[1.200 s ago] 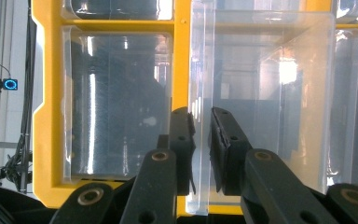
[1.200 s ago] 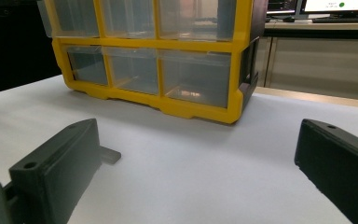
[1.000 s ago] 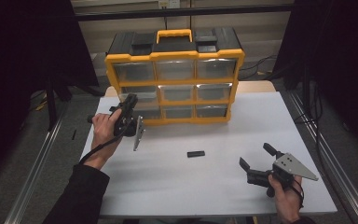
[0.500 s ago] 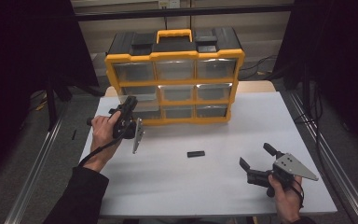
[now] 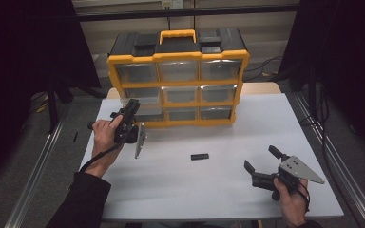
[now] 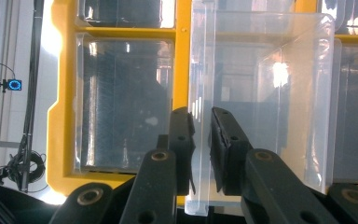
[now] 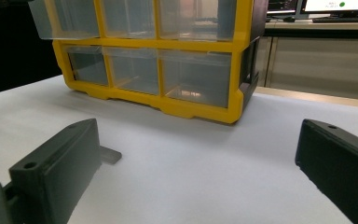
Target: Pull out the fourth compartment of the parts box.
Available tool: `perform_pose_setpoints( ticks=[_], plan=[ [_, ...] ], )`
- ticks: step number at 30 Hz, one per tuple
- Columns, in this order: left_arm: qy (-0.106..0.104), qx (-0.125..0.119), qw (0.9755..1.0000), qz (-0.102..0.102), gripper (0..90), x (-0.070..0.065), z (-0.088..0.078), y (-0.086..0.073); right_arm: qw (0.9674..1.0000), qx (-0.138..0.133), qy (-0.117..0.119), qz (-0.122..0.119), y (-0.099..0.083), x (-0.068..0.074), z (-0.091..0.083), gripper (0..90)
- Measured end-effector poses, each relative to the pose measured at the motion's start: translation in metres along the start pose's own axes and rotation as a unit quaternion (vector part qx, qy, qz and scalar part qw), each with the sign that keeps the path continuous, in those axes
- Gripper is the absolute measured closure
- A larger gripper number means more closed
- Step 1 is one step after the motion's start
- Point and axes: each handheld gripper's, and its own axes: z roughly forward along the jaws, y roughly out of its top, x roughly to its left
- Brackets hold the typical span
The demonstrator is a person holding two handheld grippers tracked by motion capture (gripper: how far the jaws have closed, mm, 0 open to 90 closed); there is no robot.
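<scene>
White tabletop (image 5: 209,190): yellow-framed organiser cabinet of clear plastic drawers (image 5: 177,78) at rear; small flat black piece (image 5: 199,156) mid-table.
Left gripper (image 6: 202,144) pinches pulled-out clear drawer (image 6: 261,93) front wall; likely light, slick, flexing. Right gripper (image 5: 262,165) rests agape, empty.

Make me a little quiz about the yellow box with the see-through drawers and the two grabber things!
1. True or false: the right gripper is holding the small flat black piece on the white table.
2. What is the left gripper closed on?
A. the yellow carry handle
B. a clear plastic drawer of the yellow and black organiser cabinet
C. a cable
3. Fill in: the right gripper's jaws are ____.

Key: 1 false, the piece lies alone on the table. 2 B, the jaws pinch the drawer's front wall. 3 open.
</scene>
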Motion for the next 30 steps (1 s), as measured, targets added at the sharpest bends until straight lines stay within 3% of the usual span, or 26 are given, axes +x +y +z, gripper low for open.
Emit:
perform_pose_setpoints(
  ticks=[30],
  plan=[
    [0.003, -0.004, 1.0, -0.008, 79.0, -0.003, -0.014, 0.003, 1.0, -0.001, 0.001, 0.002, 0.0, 0.001, 0.0, 0.0]
  ],
)
